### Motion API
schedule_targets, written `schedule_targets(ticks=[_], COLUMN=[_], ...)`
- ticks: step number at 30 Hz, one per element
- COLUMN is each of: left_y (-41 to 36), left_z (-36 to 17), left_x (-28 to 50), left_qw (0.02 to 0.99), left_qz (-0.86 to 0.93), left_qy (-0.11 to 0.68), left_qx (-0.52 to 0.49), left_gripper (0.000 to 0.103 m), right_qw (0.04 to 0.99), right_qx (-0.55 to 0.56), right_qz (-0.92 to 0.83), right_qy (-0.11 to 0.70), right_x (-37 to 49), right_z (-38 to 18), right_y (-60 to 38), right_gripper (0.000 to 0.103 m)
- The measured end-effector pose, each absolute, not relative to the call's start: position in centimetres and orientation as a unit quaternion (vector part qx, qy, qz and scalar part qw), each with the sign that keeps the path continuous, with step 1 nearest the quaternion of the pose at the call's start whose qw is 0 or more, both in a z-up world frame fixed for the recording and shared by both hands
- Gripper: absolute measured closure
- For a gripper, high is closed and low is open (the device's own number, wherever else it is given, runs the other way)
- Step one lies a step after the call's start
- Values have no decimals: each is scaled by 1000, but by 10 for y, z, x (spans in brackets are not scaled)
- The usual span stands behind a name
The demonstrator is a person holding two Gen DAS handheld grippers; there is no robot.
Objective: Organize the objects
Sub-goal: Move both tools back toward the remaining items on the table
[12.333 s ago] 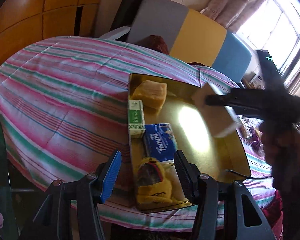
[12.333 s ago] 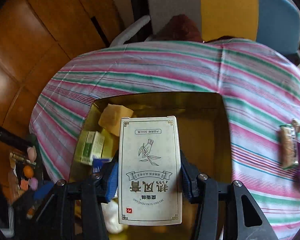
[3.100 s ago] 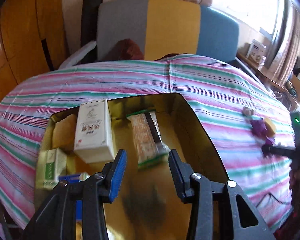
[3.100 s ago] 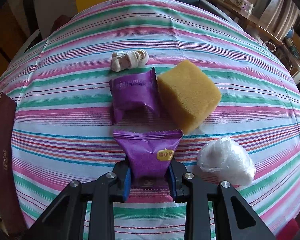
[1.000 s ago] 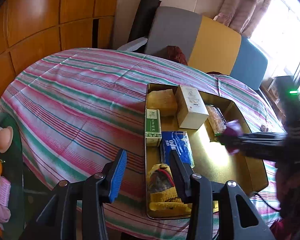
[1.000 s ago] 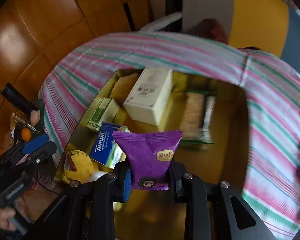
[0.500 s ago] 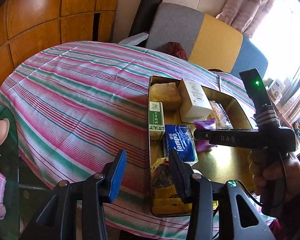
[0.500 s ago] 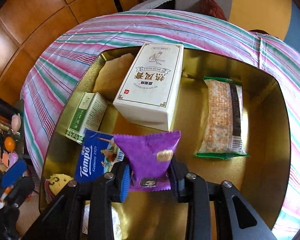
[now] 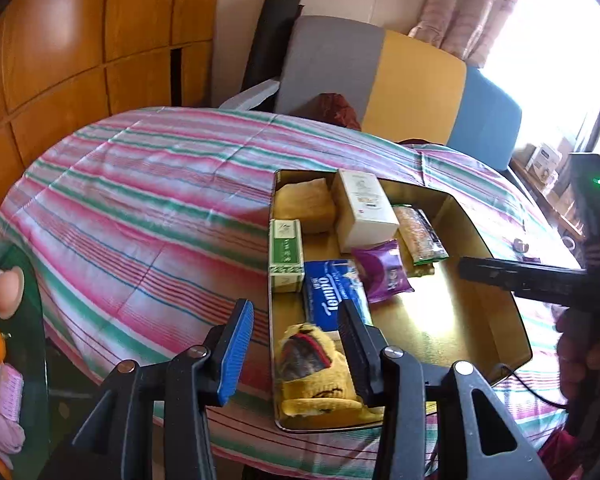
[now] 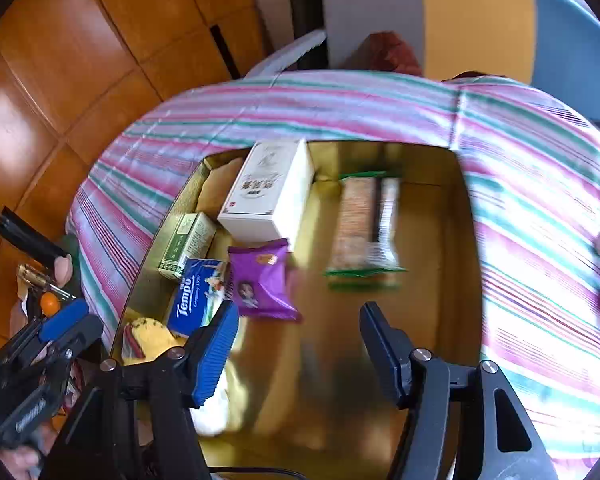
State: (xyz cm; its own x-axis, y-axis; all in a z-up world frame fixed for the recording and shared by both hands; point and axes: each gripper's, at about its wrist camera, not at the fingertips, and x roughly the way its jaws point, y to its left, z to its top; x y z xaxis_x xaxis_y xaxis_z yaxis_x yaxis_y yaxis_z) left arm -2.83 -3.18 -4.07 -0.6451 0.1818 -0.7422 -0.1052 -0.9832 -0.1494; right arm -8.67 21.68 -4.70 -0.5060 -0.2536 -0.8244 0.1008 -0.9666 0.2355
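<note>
The blue tissue pack (image 10: 198,294) reads "Tempo". It lies in the gold tray (image 10: 440,320) beside the purple snack packet (image 10: 262,278), which rests on the tray floor against the white carton (image 10: 266,192) printed with Chinese characters. A green box (image 10: 186,244), a cracker pack (image 10: 364,226) and a yellow plush toy (image 9: 314,364) share the tray on the striped tablecloth (image 9: 140,208). The right gripper (image 10: 298,344) has just been opening and holds nothing. The left gripper (image 9: 296,326), partly open and empty, straddles the tray's near corner
</note>
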Motion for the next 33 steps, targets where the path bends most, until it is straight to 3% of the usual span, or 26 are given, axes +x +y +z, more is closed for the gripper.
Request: schedule_targets(ticks=[8,18,22,27,33], left_y=[-2,47,67,102,144], left_z=[-29,-23,-19,-13,-12], left_x=[-24,-19,-18,-16,-15], left_qw=[105,144,161,188,221], left_qz=[907,901,898,893,883], left_qy=[-13,34,52,80,106], left_qx=[-407,-407,-406,-401,-401], left_gripper=[59,59,59,59,59], right_qw=[44,-73,-130,-223,-296], right_qx=[457,452,440,415,385], right_qz=[-884,-880,-878,-864,-827], right_qy=[-90,-126,-138,-179,-283], right_x=[-47,-15,-5,14,43], right_z=[-27,-32,-31,-41,-56], right_y=[289,407,461,534,587], right_gripper=[32,31,25,23,23])
